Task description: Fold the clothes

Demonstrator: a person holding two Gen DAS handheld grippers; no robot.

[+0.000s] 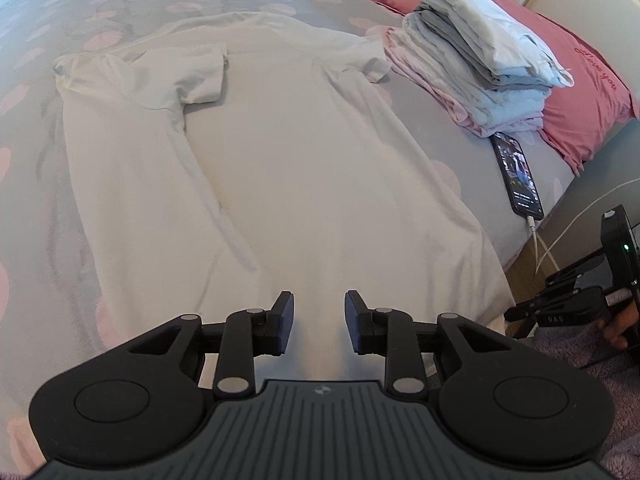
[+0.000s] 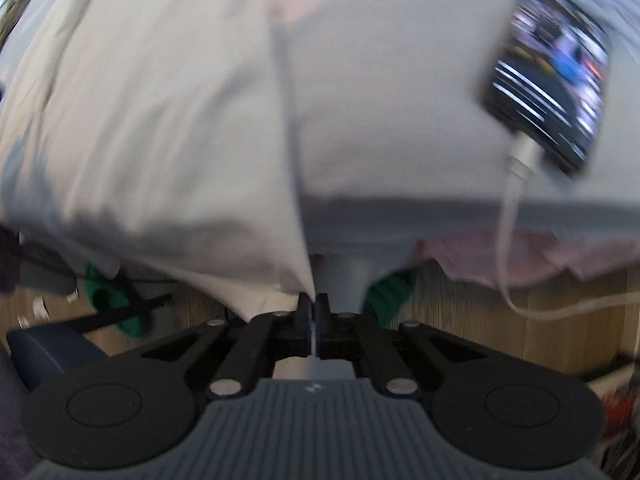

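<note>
grippers come first, down by the edge of the bed. left gripper (image 1: 319, 322) hangs over the bottom hem of the white shirt (image 1: 280, 168) with its two fingers spread apart and nothing between them. right gripper (image 2: 313, 320) is squeezed tight on a bottom corner of the same shirt, where the cloth hangs off the side of the bed (image 2: 400, 128); that view is blurry, so i can't tell how much cloth it has.

shirt looks thin, soft and light. it will sag and bend wherever it is lifted, and it won't break. it could slip out if only a tiny bit is pinched, so a good bite on the hem or a corner is best, or up at the shoulders, with both grippers lifting together so it stays flat.

further up, the shirt lies spread out on the bed, and one short sleeve (image 1: 196, 76) is turned in onto the body.

off to the side is a phone (image 1: 518, 174) on its cable, then a pile of folded clothes (image 1: 480, 68), and a pink pillow (image 1: 580, 92) at the far end.
</note>
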